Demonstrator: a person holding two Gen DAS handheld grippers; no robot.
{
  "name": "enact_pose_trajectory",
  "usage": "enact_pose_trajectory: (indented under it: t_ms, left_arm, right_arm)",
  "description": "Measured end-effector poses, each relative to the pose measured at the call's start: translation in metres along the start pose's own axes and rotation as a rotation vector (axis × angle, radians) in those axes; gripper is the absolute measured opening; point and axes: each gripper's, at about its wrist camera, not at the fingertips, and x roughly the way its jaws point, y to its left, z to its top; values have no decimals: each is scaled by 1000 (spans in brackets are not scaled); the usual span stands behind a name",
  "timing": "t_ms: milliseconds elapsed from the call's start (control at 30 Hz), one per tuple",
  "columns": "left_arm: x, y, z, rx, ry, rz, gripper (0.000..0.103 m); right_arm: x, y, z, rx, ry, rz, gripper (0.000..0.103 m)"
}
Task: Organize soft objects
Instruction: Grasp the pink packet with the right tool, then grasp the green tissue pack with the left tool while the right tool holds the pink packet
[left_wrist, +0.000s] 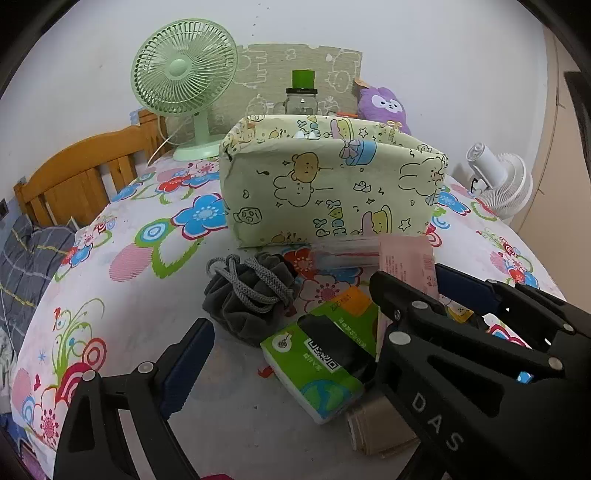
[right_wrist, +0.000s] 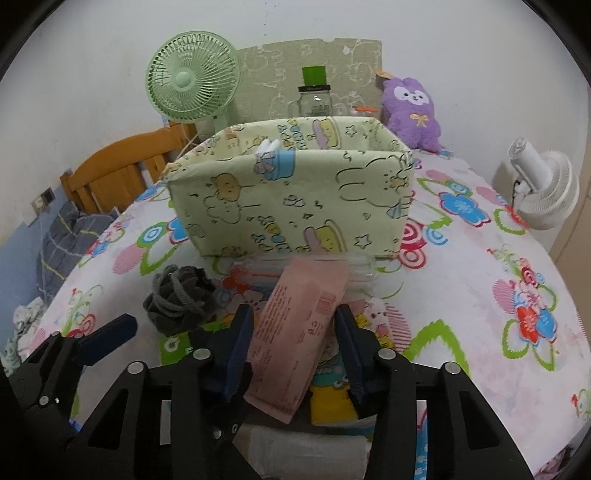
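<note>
Left wrist view: we see the left tongs (left_wrist: 291, 354) spread wide above the bed (left_wrist: 122, 295), its flowered sheet bare beneath them, with nothing pinched; one blue pad (left_wrist: 188, 365) stands at lower left. Between the fingers lie a grey drawstring pouch (left_wrist: 247, 295) and, just beside it, a green tissue pack (left_wrist: 325, 354). A beige folded cloth (left_wrist: 376, 424) lies at the near edge of the tissue pack. The right tongs (left_wrist: 413, 280) cross the lower right of this view, with a pink packet (left_wrist: 406, 258) between their fingers. Behind these things stands the pale green cartoon-print storage box (left_wrist: 328, 184), open at the top; farther back are a green fan (left_wrist: 184, 74), a jar with a green lid (left_wrist: 302, 96), a purple plush toy (left_wrist: 386, 105) and a white fan (left_wrist: 498, 177). Right wrist view: we see the right tongs (right_wrist: 295, 350) closed on the pink packet (right_wrist: 299, 332), both blue pads against its long sides; the packet points toward the storage box (right_wrist: 291, 199), which stands just beyond it. A yellow cartoon-print item (right_wrist: 332, 398) lies under the packet. The grey pouch (right_wrist: 181, 299) rests to the left, near the left tongs (right_wrist: 107, 336), and the purple plush toy (right_wrist: 412, 110) sits behind the box.
</note>
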Motion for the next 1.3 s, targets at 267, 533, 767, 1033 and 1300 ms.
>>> enact_pose_trajectory:
  t_ms: [267, 533, 767, 1033, 1300]
  left_arm:
    - [-1, -8, -4, 17, -1, -27, 95]
    - [5, -19, -9, 20, 15, -31, 99]
    - [16, -25, -11, 25, 50, -8, 98]
    - [18, -27, -9, 21, 49, 13, 87]
    - [6, -29, -2, 23, 11, 12, 86]
  right_arm:
    - [-4, -12, 1, 27, -12, -35, 45]
    - [-7, -30, -5, 61, -4, -44, 44]
    - [-7, -39, -6, 76, -5, -36, 45]
    - [-6, -38, -6, 70, -5, -28, 45]
    - [-10, -34, -7, 59, -5, -17, 45]
